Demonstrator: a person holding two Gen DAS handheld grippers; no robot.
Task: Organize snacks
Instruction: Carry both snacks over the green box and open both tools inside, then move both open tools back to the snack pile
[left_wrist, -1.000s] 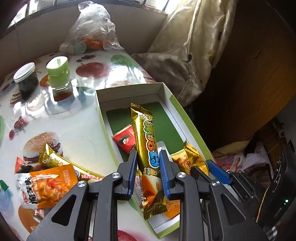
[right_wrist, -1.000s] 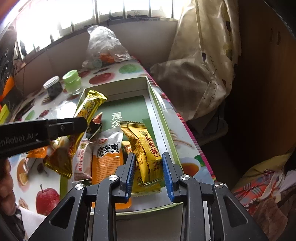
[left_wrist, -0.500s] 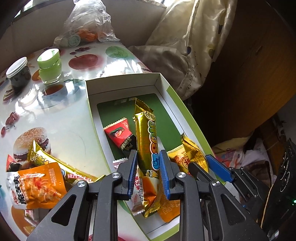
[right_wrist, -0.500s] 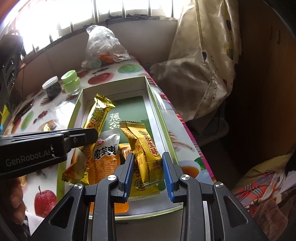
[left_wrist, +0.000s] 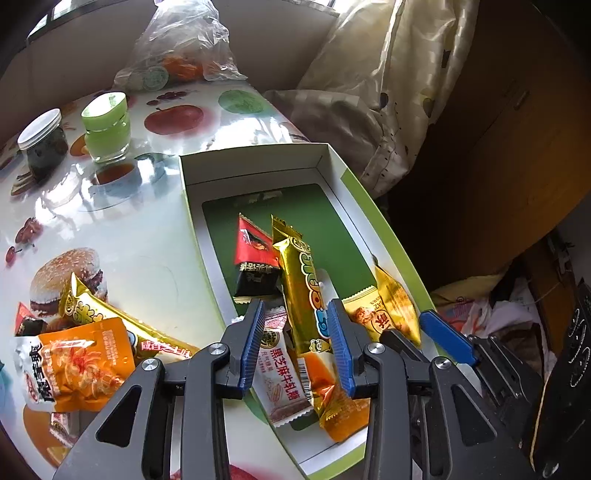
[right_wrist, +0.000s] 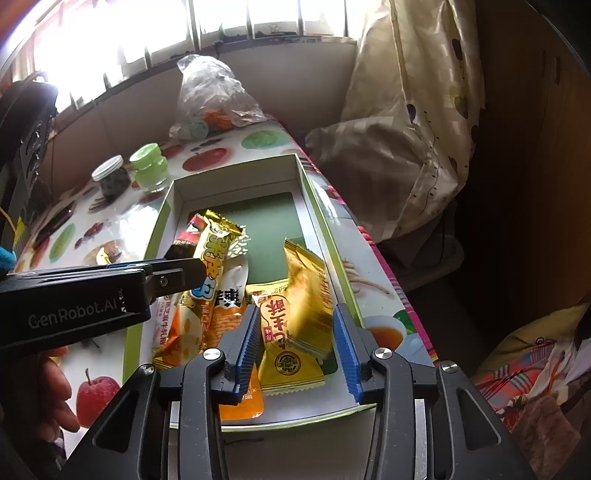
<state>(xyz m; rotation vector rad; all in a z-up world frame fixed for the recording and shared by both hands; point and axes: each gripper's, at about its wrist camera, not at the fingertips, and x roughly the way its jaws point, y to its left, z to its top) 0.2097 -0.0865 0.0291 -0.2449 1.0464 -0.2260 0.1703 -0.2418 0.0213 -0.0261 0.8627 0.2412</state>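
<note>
Both grippers hang over the box (left_wrist: 373, 218), jaws spread: left gripper (left_wrist: 295, 343) astride the gold bar (left_wrist: 304, 291), right gripper (right_wrist: 295, 343) astride a yellow packet (right_wrist: 308, 295), seemingly loose.

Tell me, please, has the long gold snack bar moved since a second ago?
Yes. The long gold snack bar has shifted right, from overhanging the box's left wall to inside it.
</note>
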